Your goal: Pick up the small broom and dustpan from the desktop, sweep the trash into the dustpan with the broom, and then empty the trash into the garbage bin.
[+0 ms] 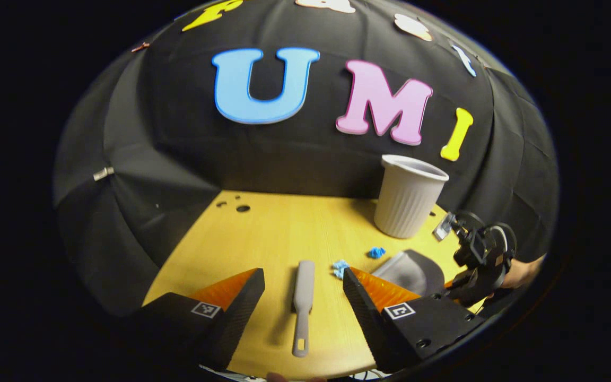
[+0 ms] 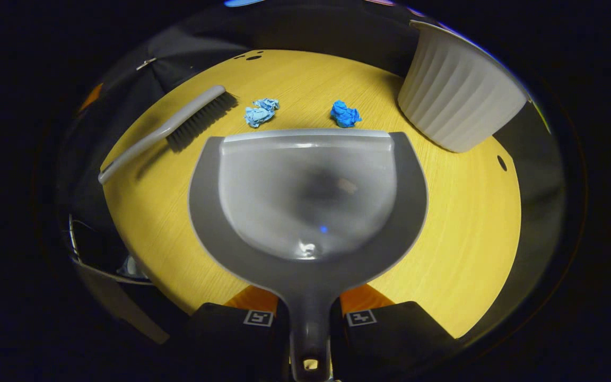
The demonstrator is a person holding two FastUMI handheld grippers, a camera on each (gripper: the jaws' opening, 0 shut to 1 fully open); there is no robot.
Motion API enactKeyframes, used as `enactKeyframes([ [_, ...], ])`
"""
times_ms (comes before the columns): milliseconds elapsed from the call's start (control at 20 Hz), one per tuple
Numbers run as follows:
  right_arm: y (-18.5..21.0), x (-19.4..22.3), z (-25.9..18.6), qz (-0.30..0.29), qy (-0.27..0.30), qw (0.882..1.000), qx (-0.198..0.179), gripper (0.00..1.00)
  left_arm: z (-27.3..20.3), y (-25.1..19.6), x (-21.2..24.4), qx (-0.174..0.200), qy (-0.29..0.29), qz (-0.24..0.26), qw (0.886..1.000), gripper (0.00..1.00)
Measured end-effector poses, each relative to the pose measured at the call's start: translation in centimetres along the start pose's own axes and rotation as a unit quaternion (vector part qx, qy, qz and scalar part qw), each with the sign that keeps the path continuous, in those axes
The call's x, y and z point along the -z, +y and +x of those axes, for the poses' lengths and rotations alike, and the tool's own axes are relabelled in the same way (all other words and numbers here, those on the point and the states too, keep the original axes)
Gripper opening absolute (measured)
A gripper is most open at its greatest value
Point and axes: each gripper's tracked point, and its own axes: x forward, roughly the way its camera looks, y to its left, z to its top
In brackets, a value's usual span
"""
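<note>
Two views. Left gripper view: left gripper (image 1: pixel 304 297) fingers spread, straddling the broom (image 1: pixel 303 302) lying flat on the desktop (image 1: pixel 263 239); light, rigid, best taken mid-handle. Right gripper view: right gripper (image 2: pixel 309 313) pinching the dustpan (image 2: pixel 305 196) handle; two paper wads (image 2: pixel 261 112) just beyond its lip, garbage bin (image 2: pixel 456 101) near.

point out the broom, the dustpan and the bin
broom (image 2: pixel 199 118), right gripper view, on its bristles
dustpan (image 2: pixel 305 185), right gripper view, middle of its scoop
bin (image 1: pixel 407 199), left gripper view, on its ribbed wall
</note>
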Motion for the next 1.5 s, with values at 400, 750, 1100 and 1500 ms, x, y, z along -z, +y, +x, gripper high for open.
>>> enactKeyframes([
  [400,-2.9,-0.2,-1.4,-0.017,-0.006,1.000,-0.004,0.35,5.5,1.0,10.4,-0.007,0.204,0.024,0.979,0.93],
  [750,-3.7,-0.4,-1.1,-0.008,-0.003,1.000,-0.008,0.35,8.7,1.8,15.0,-0.023,0.293,0.048,0.955,0.79],
  [1100,-4.4,-0.4,-0.9,-0.009,0.004,1.000,-0.010,0.35,9.7,2.3,15.9,-0.032,0.318,0.057,0.946,0.52],
  [1500,-4.5,0.3,-0.2,-0.064,0.029,0.997,-0.018,0.34,13.2,2.2,12.6,-0.013,0.302,0.122,0.945,0.31],
])
